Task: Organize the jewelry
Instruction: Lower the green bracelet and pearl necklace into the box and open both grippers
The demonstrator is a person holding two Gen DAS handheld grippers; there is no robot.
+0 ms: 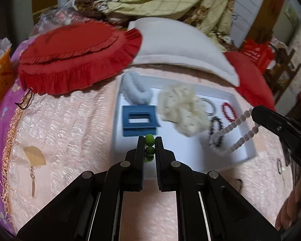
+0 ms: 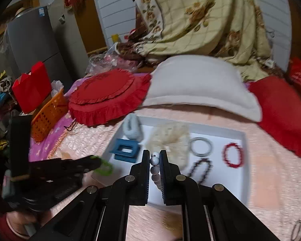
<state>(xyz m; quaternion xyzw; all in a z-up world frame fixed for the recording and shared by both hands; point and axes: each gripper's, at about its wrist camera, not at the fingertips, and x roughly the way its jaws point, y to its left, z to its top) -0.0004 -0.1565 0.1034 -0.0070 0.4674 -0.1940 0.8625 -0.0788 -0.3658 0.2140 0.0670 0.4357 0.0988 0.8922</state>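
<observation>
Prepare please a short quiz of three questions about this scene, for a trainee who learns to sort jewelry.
1. True or false: the left gripper is empty.
2. Which bracelet does the right gripper hold? A) red B) white C) dark
3. Fill in: the blue hair clip lies in the white ____.

Key
1. False: it is shut on the green bead bracelet.
2. B: the white bead bracelet hangs from it over the tray; the red bracelet and dark bracelet lie inside.
3. tray
</observation>
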